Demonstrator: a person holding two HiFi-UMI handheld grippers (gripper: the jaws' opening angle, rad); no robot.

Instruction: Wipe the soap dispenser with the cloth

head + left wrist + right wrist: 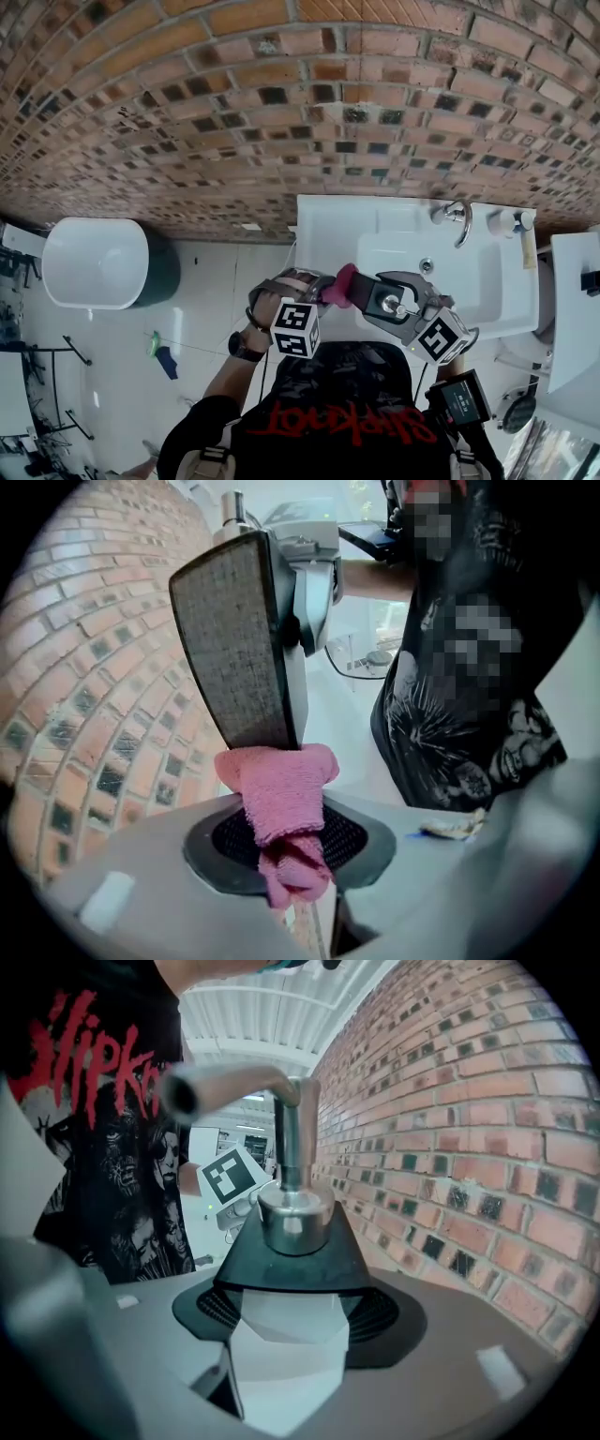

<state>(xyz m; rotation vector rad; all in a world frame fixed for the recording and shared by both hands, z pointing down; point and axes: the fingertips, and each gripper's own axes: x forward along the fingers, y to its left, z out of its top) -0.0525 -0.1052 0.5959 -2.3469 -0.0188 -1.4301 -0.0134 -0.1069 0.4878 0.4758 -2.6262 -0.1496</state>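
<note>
My left gripper (328, 287) (286, 850) is shut on a folded pink cloth (343, 285) (279, 799). The cloth's upper end touches the lower end of the soap dispenser (239, 649), whose grey side fills the left gripper view. My right gripper (380, 302) (286, 1335) is shut on that soap dispenser (392, 302) (289, 1283), a pale body under a dark sloped cap. Its steel pump (286, 1138) stands upright in the right gripper view, spout to the left. Both grippers meet in front of the person's chest, at the sink's near edge.
A white sink (492, 281) with a chrome tap (457, 217) stands against the brick wall (281, 112) to the right. A white bin (94, 262) stands on the floor at the left. The person's black shirt (337, 422) is close below the grippers.
</note>
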